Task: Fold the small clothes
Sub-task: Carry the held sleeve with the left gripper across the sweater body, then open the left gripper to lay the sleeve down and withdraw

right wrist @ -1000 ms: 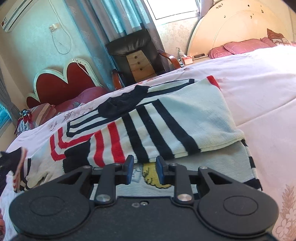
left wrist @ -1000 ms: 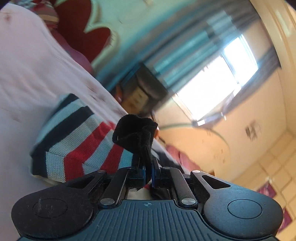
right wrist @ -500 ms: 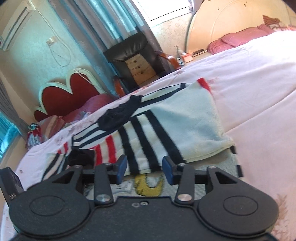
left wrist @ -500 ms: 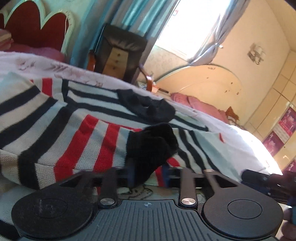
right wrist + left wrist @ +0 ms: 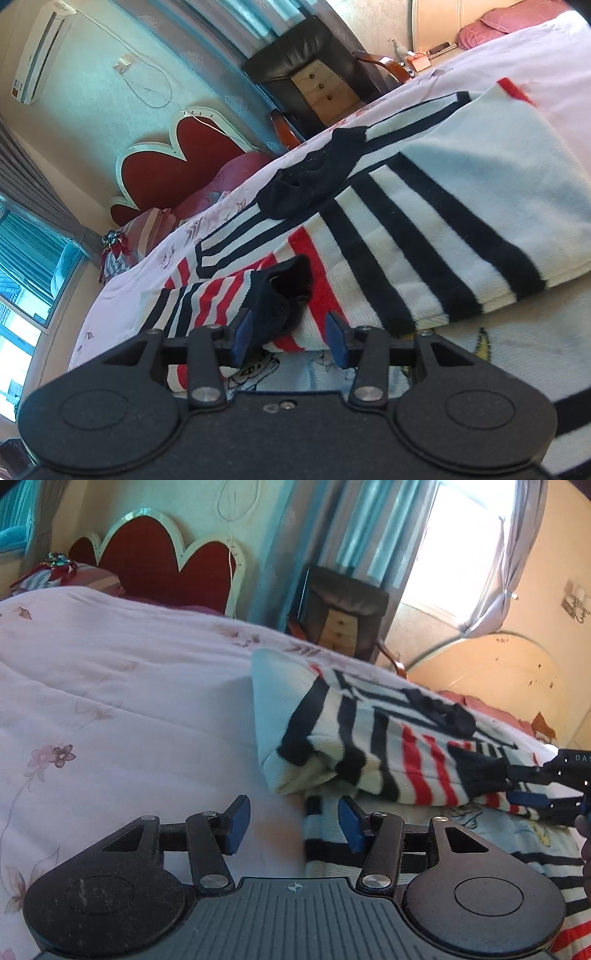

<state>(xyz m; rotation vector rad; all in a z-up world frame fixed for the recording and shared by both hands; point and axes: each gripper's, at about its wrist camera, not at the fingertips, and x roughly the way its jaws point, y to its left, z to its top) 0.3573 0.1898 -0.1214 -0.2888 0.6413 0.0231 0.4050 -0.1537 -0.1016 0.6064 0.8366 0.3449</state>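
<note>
A small striped knit sweater [image 5: 369, 746] in white, navy and red lies partly folded on the bed; it also shows in the right wrist view [image 5: 443, 221]. Its dark cuff [image 5: 284, 295] rests on the folded sleeve, between the open jaws of my right gripper [image 5: 290, 336]. The dark collar [image 5: 314, 177] lies farther back. My left gripper [image 5: 293, 825] is open and empty, low over the bedsheet at the sweater's left edge. The right gripper [image 5: 546, 786] shows at the right of the left wrist view, at the cuff [image 5: 480, 775].
The pink floral bedsheet [image 5: 110, 701] spreads to the left. A red heart-shaped headboard [image 5: 166, 565], a dark chair with drawers [image 5: 340, 609] and a window stand behind the bed. A second bed with pink pillows [image 5: 484, 29] is at the far right.
My left gripper has let go of the dark cuff, opened and drawn back to the left. My right gripper has opened wider and moved in around the cuff.
</note>
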